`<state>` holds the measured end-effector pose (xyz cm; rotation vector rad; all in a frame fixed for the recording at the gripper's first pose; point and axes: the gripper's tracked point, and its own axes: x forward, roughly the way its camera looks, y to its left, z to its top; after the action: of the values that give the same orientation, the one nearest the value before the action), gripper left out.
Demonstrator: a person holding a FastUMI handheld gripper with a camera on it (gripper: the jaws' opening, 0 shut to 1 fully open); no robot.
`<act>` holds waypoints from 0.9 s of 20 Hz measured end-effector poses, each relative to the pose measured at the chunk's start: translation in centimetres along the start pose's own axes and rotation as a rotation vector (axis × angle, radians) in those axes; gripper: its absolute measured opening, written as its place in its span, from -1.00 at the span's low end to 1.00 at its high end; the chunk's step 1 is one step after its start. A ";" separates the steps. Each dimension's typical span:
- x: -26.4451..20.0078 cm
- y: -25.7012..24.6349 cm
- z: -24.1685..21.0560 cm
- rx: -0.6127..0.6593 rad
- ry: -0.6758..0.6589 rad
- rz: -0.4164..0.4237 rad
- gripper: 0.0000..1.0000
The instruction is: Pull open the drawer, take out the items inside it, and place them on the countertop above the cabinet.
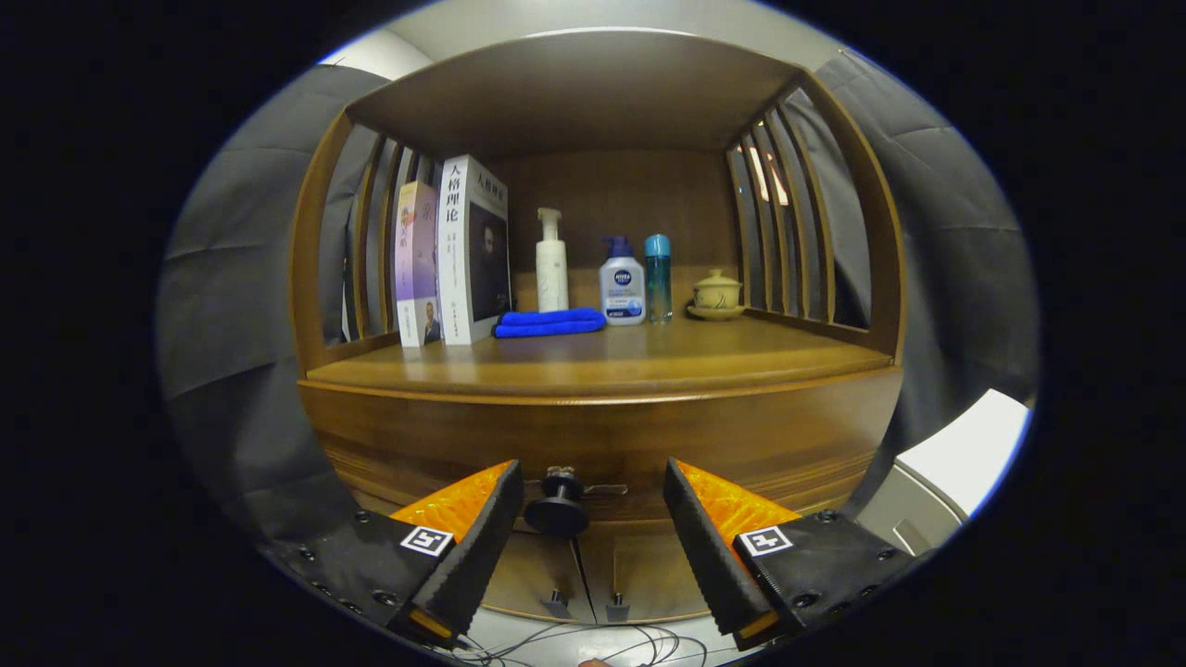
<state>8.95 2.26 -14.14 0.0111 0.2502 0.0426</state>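
A wooden cabinet stands ahead with its drawer front (760,445) closed under the countertop (602,361). The drawer's dark round knob (557,508) sits between my fingers, nearer the left finger (482,533), and neither finger touches it. My gripper (588,486) is open, held level with the drawer front. What lies inside the drawer is hidden.
On the countertop stand two books (454,255) at the left, a folded blue cloth (548,322), a white pump bottle (551,259), a blue-capped pump bottle (622,283), a slim blue bottle (658,276) and a lidded tea cup (716,295). Two lower cabinet doors with small knobs (584,602) sit below.
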 end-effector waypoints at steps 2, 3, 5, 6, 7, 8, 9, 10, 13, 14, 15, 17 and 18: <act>0.5 0.2 -0.7 -0.003 0.013 0.003 0.92; 0.7 0.3 -0.9 -0.005 0.019 0.006 0.92; 1.1 0.8 -1.5 -0.016 0.030 0.013 0.92; 1.5 1.1 -1.8 -0.026 0.036 0.018 0.92; 1.8 1.3 -2.1 -0.036 0.043 0.021 0.92; 1.9 1.6 -2.6 -0.044 0.052 0.027 0.92; 1.9 1.9 -2.9 -0.046 0.062 0.035 0.92; 1.9 2.1 -3.1 -0.049 0.068 0.040 0.78; 2.3 2.0 -3.3 -0.057 0.064 0.029 0.36; 2.1 1.7 -3.4 -0.058 0.073 0.016 0.22; 2.3 1.9 -3.3 -0.042 0.072 0.025 0.09; 2.4 1.9 -3.4 -0.033 0.093 0.034 -0.13; 2.5 2.0 -3.4 -0.037 0.095 0.034 -0.20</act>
<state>10.40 4.39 -18.02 -0.0238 0.3438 0.0818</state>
